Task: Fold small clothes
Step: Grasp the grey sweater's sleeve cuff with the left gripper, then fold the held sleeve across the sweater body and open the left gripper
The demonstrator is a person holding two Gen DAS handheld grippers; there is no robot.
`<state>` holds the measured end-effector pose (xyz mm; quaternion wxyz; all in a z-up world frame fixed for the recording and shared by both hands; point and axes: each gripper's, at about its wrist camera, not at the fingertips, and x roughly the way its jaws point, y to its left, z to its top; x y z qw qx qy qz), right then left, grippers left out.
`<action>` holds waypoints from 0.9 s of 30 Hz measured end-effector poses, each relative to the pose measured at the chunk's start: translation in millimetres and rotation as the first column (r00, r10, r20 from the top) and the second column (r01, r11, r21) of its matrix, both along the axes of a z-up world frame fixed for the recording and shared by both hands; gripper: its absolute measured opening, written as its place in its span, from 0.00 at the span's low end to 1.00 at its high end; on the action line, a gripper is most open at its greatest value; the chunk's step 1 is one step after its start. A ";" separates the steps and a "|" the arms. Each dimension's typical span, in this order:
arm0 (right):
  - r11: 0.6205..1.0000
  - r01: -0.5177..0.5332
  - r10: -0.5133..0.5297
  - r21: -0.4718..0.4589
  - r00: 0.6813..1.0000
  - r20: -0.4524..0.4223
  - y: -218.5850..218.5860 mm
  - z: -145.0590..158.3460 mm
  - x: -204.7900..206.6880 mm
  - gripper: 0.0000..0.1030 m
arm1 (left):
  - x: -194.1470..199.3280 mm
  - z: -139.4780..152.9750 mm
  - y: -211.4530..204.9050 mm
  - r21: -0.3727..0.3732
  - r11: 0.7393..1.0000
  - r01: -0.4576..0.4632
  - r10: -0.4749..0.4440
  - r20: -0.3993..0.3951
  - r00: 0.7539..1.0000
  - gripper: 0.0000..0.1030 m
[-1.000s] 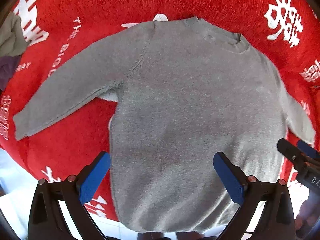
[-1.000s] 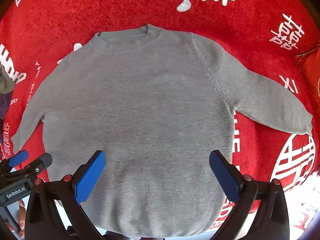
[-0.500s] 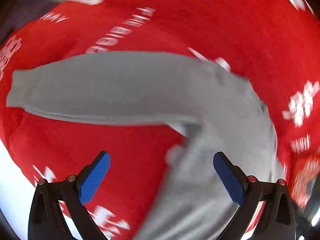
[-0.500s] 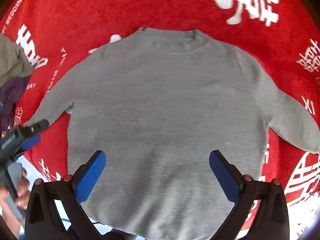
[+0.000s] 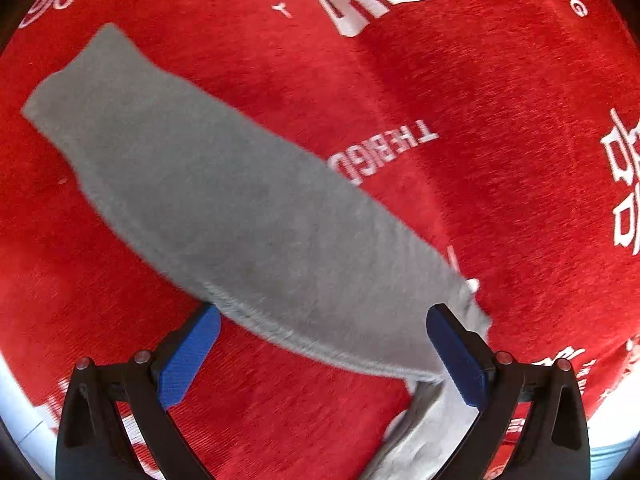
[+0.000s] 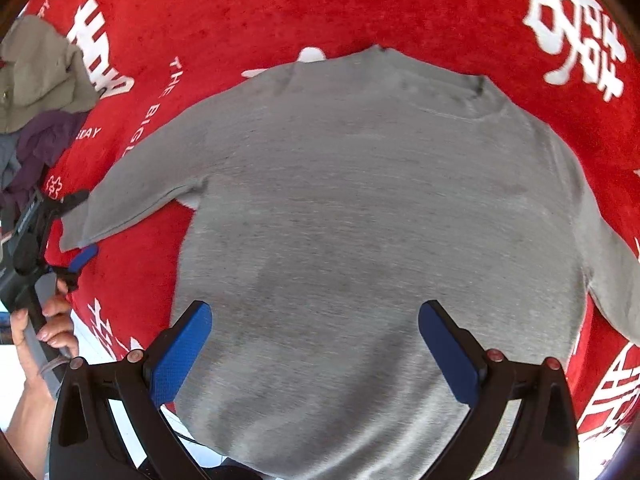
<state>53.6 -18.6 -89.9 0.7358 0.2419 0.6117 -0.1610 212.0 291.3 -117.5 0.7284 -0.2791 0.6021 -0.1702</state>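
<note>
A grey sweater (image 6: 380, 216) lies spread flat, front down or up I cannot tell, on a red blanket (image 6: 280, 8) printed with white characters and lettering. In the right wrist view its neckline points away from the camera, its body fills the middle of the frame, and one sleeve (image 6: 132, 196) stretches out to the left side while the other runs off toward the right edge. The right gripper (image 6: 314, 344) hovers above the lower part of the sweater's body, its blue-padded jaws wide apart with nothing between them. At the left edge of that view the left gripper (image 6: 76, 228) sits right at the cuff of the outstretched sleeve, held by a hand (image 6: 44, 332) around its handle; its jaws look apart there, one finger above the cuff and one blue pad below. The left wrist view confirms this: the left gripper (image 5: 324, 344) has its blue pads spread wide, and the sleeve (image 5: 224, 208) runs diagonally across the blanket (image 5: 480, 120) from upper left down to between the fingers, slightly blurred. A small heap of other clothes (image 6: 36, 92), olive and purple, rests at the blanket's far left corner
</note>
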 end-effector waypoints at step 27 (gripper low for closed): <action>0.985 0.161 -0.165 0.061 0.984 0.062 -48.2 11.4 -53.3 0.99 | -49.4 129.2 -201.9 0.383 0.862 0.333 -0.483 0.416 0.771 0.18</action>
